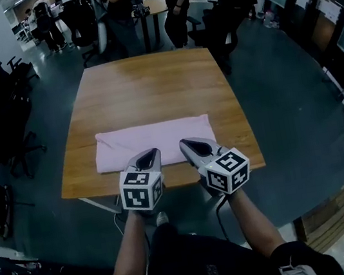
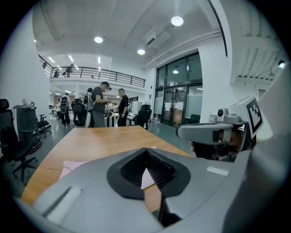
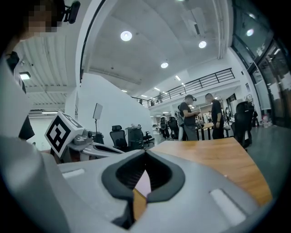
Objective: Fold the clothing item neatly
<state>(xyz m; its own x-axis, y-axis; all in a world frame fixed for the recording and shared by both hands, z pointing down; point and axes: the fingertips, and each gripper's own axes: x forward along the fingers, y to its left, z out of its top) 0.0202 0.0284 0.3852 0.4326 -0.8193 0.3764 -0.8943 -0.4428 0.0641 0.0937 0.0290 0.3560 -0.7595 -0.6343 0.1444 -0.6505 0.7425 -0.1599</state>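
Holding my left gripper and right gripper over the table near edge, fingers pressed together on nothing; folded pink cloth lies flat below

Wooden table, dark floor, office chairs.

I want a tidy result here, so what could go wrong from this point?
The pink cloth lies close to the table's near edge, with the left gripper and right gripper hovering at that side; a low pass could rumple it or drag it off. Both grippers are shut and empty, so reaching for another fold without opening first would likely just bunch the fabric.
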